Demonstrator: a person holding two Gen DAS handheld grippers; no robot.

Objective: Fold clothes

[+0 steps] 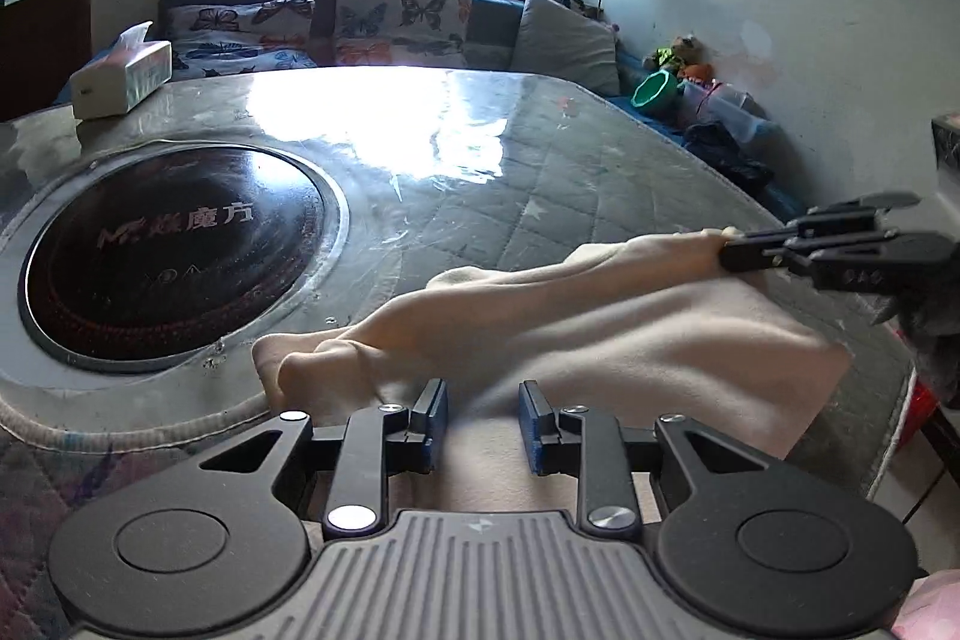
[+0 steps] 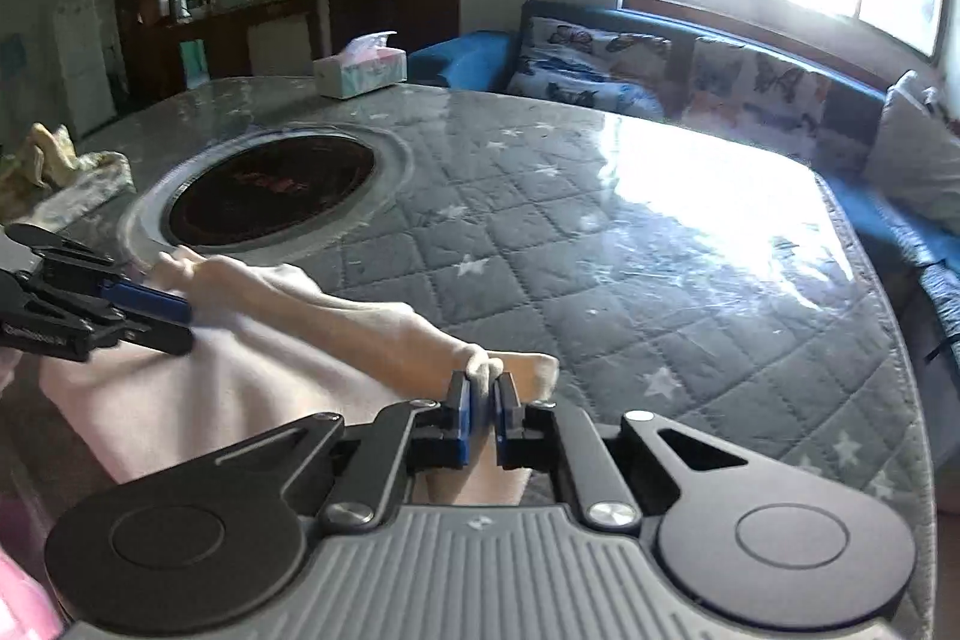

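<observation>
**Trainee:** What does the left wrist camera give you?

**Me:** My left gripper (image 1: 483,415) has its jaws parted, with the cream cloth (image 1: 600,340) lying under and between them, and the pads aren't pressing on it. The cloth sits at the near edge of the quilted table (image 1: 540,172), just beside the round black hob (image 1: 174,250). On the right, my other gripper is clamped on the end of a raised ridge of fabric.

**Trainee:** And the right wrist view?

**Me:** My right gripper (image 2: 485,391) is pinched closed on a bunched corner of the cloth. The left one shows at the far left, over the opposite end.

**Trainee:** So how would you do this fold well?

**Me:** I'd judge the left needs a matching corner first. Then I'd lift both ends together, keep the edge taut, and lay it over evenly. One-sided pulling would drag the cloth askew.
</observation>
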